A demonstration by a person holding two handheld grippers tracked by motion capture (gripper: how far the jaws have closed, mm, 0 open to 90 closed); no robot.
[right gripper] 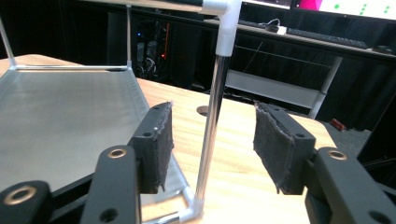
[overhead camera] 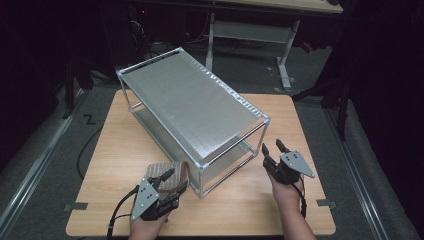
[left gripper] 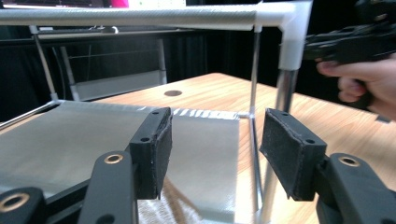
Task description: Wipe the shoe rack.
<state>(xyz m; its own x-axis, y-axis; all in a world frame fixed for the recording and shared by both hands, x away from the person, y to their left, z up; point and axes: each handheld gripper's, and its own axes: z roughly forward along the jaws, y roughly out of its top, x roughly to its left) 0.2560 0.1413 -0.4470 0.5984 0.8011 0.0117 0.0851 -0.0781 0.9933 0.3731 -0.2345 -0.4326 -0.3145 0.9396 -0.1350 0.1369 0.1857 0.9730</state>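
High view: the left gripper (overhead camera: 169,181), jaws apart and empty, hovers over a folded cloth (overhead camera: 169,172) beside the shelf rack (overhead camera: 190,102); the right gripper (overhead camera: 273,148) gapes empty at the rack's near corner.

wooden table (overhead camera: 125,150), white desk frame (overhead camera: 285,55) behind, grey floor (overhead camera: 40,150)

the left gripper (left gripper: 212,158) has its padded fingers (left gripper: 152,151) apart with nothing pressed between them. ahead lies the lower silver shelf (left gripper: 84,140) of a metal-tube rack (left gripper: 289,42) on the wooden worktop (left gripper: 219,88). a woven fabric piece (left gripper: 175,210) lies below. a hand (left gripper: 369,81) holds the other gripper at upper right.
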